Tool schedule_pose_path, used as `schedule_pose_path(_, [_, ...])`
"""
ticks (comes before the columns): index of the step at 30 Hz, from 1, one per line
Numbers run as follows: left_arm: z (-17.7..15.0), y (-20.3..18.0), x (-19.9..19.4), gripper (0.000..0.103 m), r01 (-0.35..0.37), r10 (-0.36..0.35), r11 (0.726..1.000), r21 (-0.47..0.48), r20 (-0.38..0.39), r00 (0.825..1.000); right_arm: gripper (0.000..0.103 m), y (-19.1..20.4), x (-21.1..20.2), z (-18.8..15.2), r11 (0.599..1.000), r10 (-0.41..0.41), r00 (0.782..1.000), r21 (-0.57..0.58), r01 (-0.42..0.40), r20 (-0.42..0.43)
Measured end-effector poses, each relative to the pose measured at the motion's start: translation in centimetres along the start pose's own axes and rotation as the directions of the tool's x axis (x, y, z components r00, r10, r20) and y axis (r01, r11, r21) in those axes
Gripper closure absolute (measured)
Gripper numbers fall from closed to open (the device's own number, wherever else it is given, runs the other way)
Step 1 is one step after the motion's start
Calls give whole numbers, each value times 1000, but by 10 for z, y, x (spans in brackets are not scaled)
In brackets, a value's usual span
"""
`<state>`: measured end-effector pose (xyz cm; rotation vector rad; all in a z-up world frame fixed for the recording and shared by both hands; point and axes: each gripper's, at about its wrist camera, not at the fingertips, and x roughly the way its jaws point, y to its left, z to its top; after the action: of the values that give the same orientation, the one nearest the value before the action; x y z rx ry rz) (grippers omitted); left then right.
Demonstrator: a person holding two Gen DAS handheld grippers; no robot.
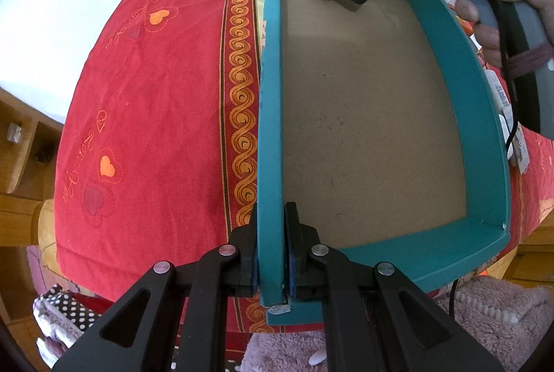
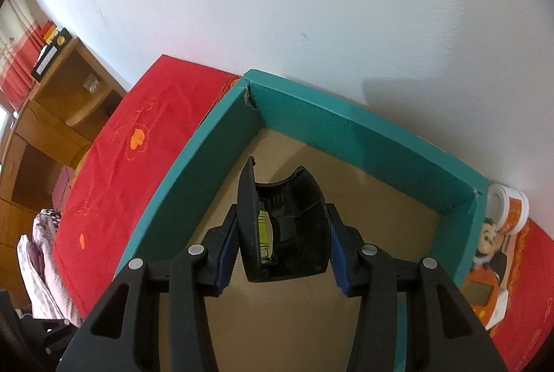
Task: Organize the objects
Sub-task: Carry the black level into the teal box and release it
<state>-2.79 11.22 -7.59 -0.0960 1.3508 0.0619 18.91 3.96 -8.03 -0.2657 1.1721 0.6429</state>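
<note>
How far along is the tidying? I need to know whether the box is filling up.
Barely started: the teal box shows only bare cardboard floor. In hand: the left gripper clamps its wall, while the right gripper holds a black tool with a green vial above the floor. Left: the orange gadget and mug remain outside.

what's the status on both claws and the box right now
Left claw shut on teal box side wall. Right claw shut on black tool with green vial, over the box's far corner. Box floor bare, nothing in the way.
</note>
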Motion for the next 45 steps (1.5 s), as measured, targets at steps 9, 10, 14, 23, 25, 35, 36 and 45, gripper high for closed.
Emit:
schedule_pose_path(9, [0,0,0,92,0,0,1000,1,0,1000,57,9,17,8,999,-30,999,-25,29,-29])
schedule_pose_path(10, [0,0,0,92,0,0,1000,1,0,1000,57,10,19,8,999,-33,999,-26,32,-33])
schedule_pose_path(14, [0,0,0,92,0,0,1000,0,1,1000,57,13,25,10,998,-54,998,-38,52,-38])
schedule_pose_path(23, [0,0,0,92,1,-1,1000,0,2,1000,57,17,27,11,995,-83,996,-57,81,-31])
schedule_pose_path(25, [0,0,0,92,1,-1,1000,0,2,1000,52,16,27,12,996,-77,997,-55,76,-30])
schedule_pose_path(35, [1,0,-2,92,4,-4,1000,-2,6,1000,27,18,16,10,996,-82,997,-41,81,-10])
schedule_pose_path(36, [0,1,-2,92,4,-4,1000,-2,6,1000,26,19,14,10,996,-83,997,-44,83,-6])
schedule_pose_path(45, [0,1,-2,92,4,-4,1000,-1,7,1000,26,26,-20,-1,990,-135,990,-25,136,30])
